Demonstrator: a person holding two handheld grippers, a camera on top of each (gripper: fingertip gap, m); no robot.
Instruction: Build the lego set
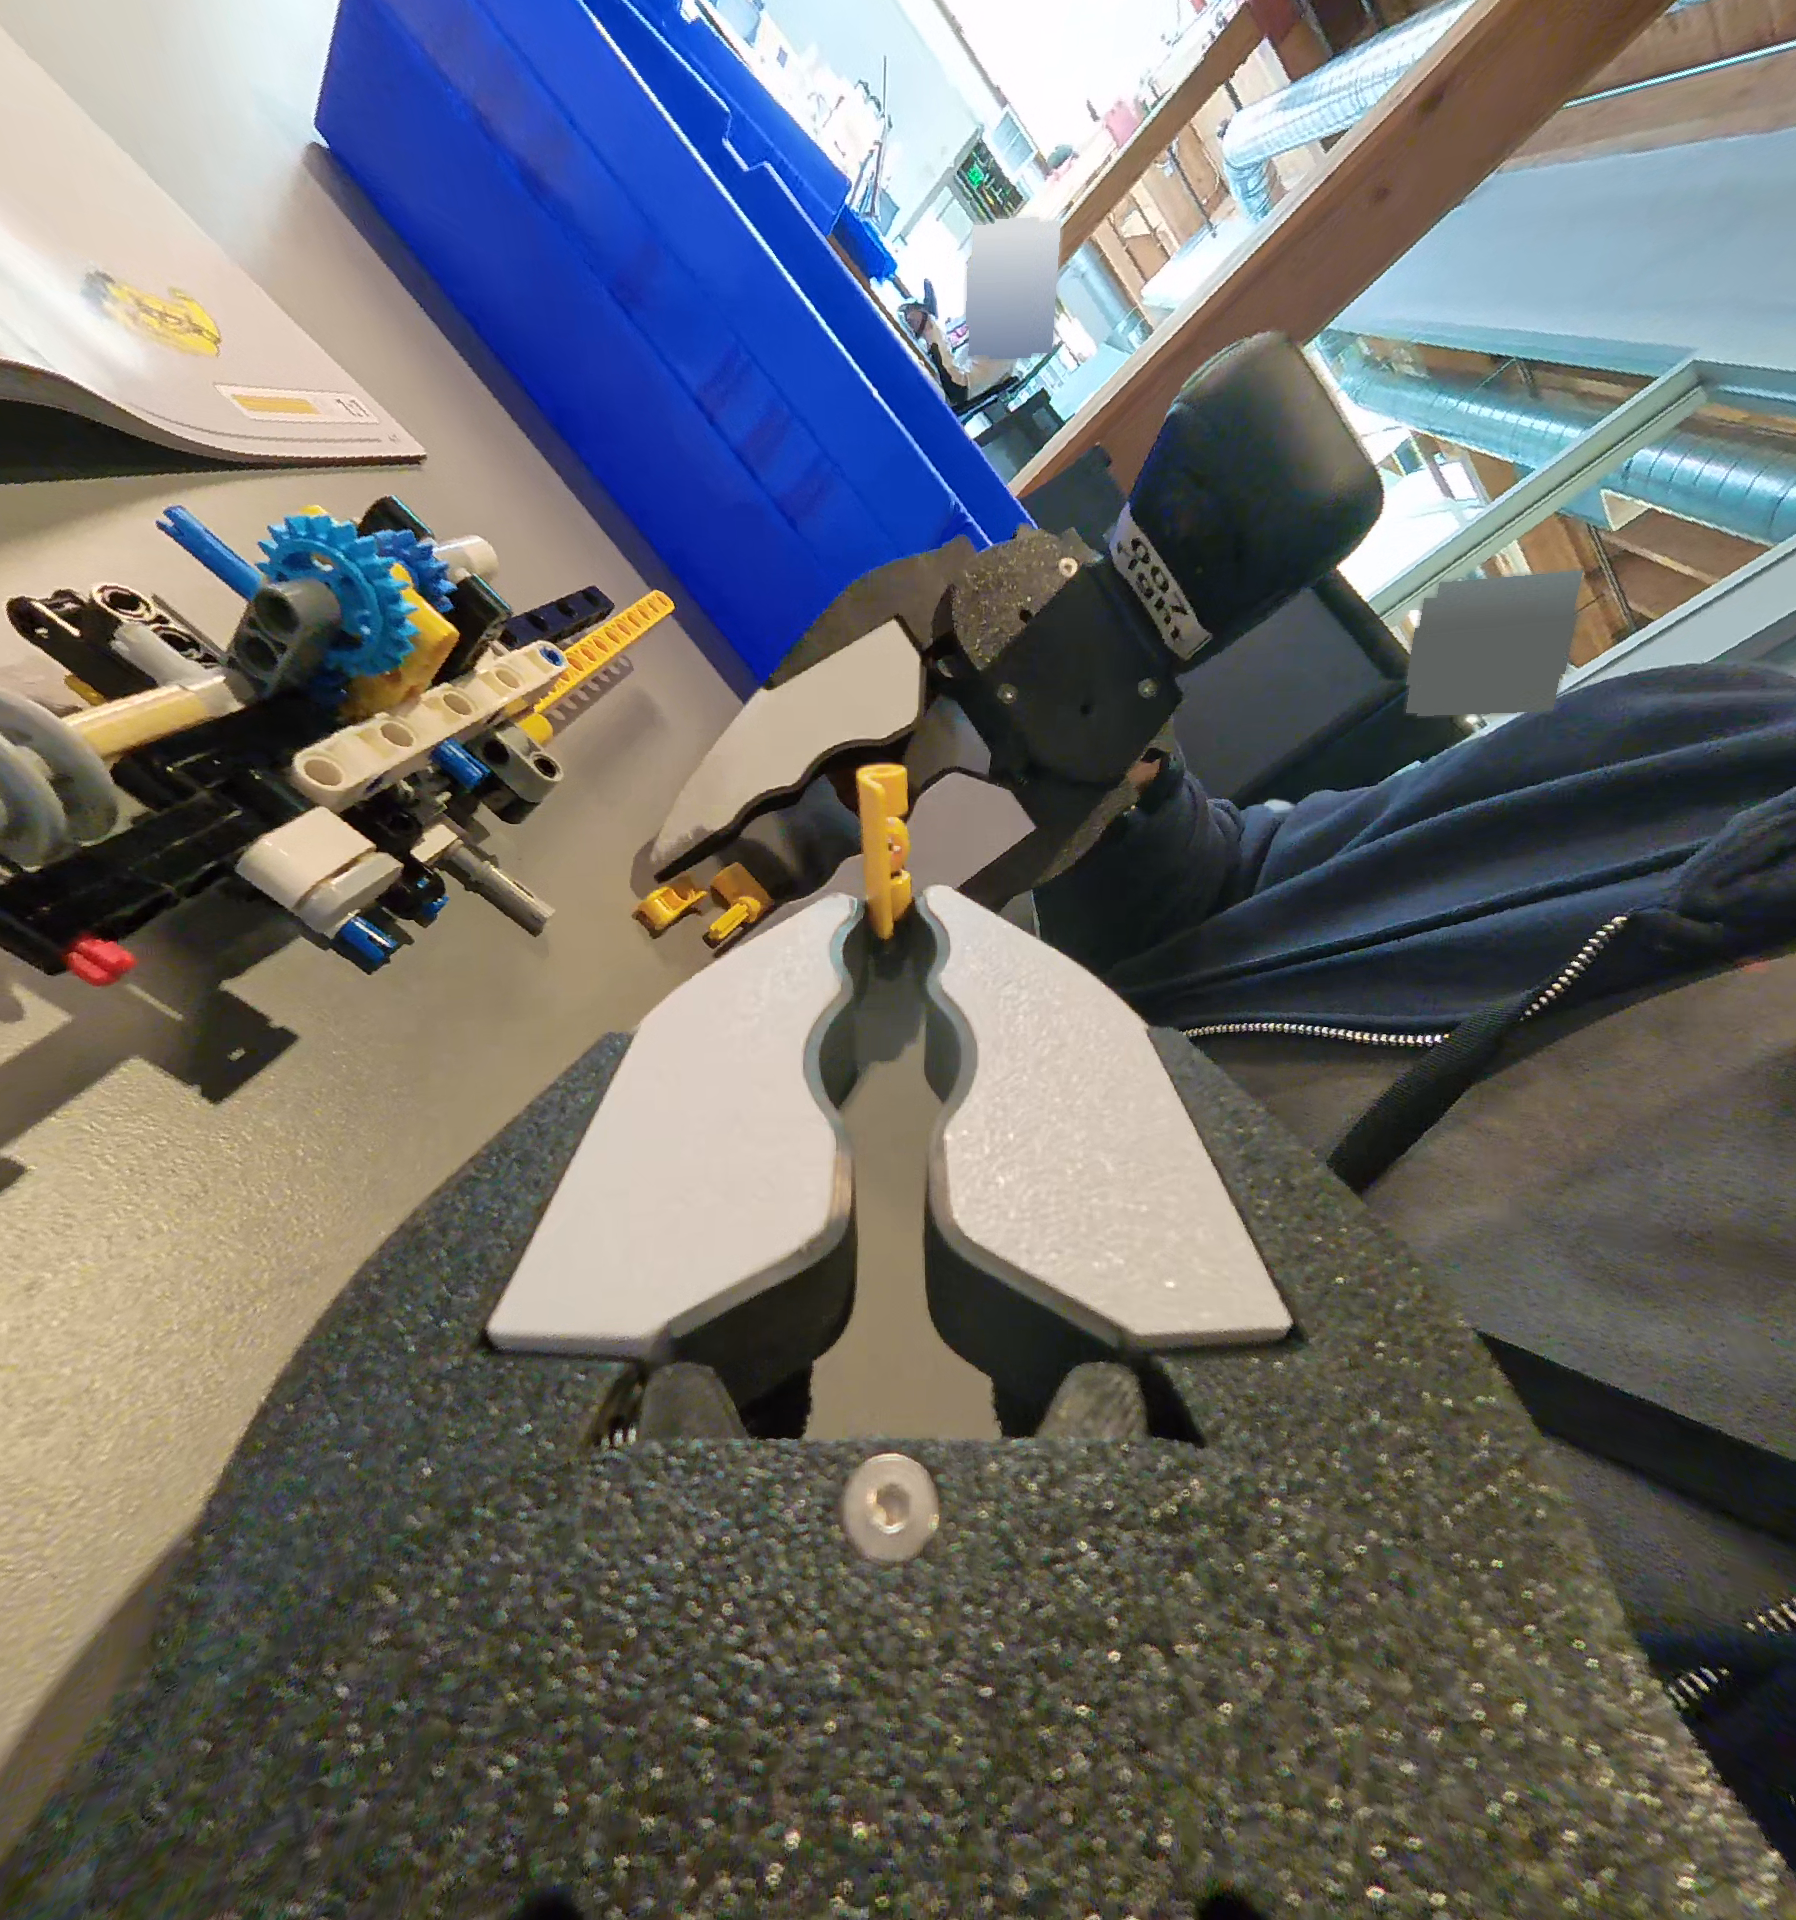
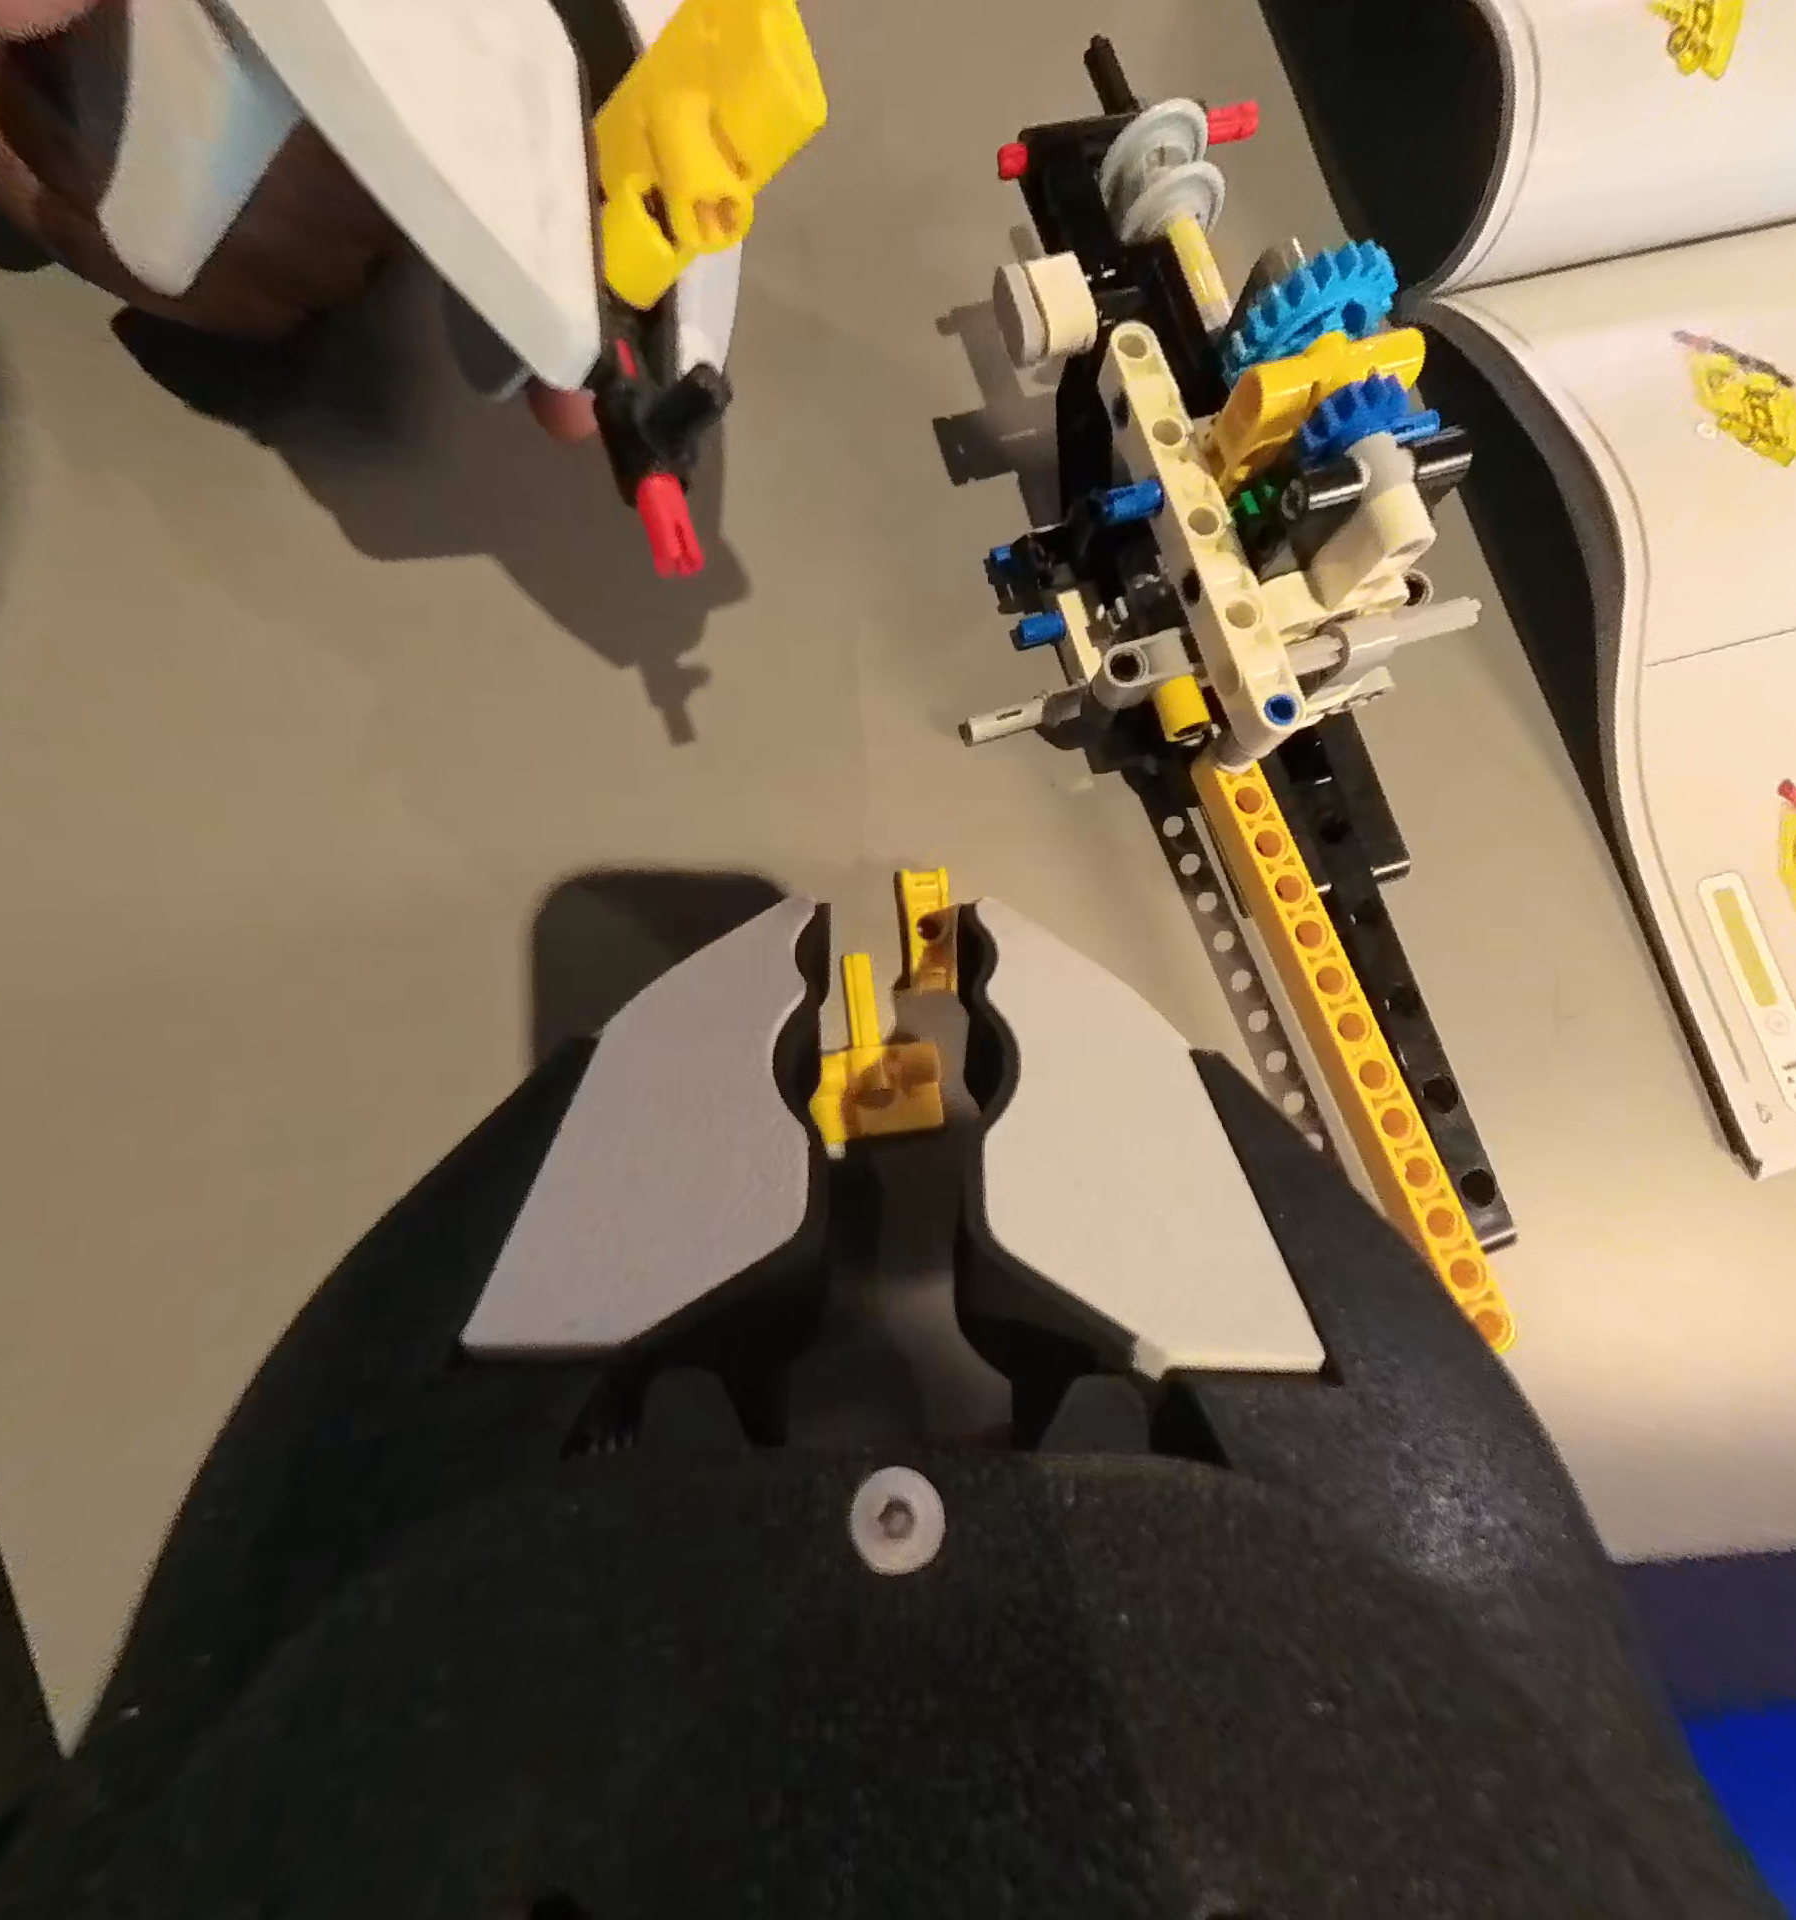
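The left gripper [image 1: 889, 914] is pressed together on a small yellow sub-assembly [image 1: 881, 842]. It pinches it at the very tips, and the piece stands out forward of the fingers. In the right wrist view, a black connector with a red pin [image 2: 670, 525] hangs from the lower end of this piece.

The right gripper [image 2: 894, 920] is spread and holds nothing. It points down at the grey table [image 2: 354, 727]. Two small yellow connectors [image 2: 878, 1081] lie there in the gap between its fingers, one nearer to the palm and one at the tips. I cannot tell if a finger touches them.

The half-built lego model [image 2: 1237, 520] lies to the right of the right gripper's fingers, apart from both tools. The open instruction booklet [image 2: 1704, 623] is beyond it.

It seems the step in hand is to take one yellow connector and join it to the held sub-assembly. The next move probably calls for closing on one connector only, squarely, so that its hole stays free and the other piece is not pushed away.
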